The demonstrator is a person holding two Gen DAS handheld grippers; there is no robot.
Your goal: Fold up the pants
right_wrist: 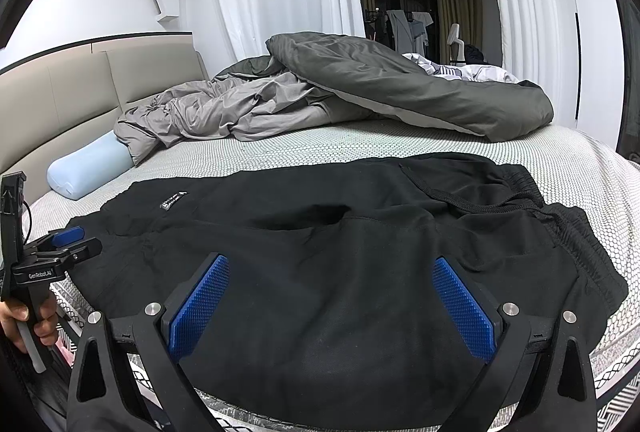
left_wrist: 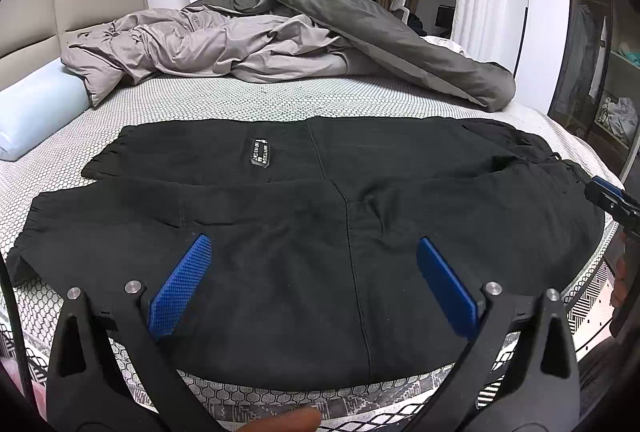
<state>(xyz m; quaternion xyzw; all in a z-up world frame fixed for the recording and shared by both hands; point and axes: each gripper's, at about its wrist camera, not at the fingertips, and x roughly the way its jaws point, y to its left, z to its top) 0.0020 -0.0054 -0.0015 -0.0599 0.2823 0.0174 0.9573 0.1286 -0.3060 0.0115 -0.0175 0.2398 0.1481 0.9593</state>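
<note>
Pants beneath wide-open hand-held grippers

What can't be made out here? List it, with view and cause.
- Label on the pants: print too small, both views.
- Pants' near hem: behind the left gripper and right gripper.
- Bed past the duvet: covered.
- Wardrobe: cut by the left view's edge.

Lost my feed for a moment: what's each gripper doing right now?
Left gripper: open, above the black pants, holding nothing.
Right gripper: open, above the pants, holding nothing.
</note>
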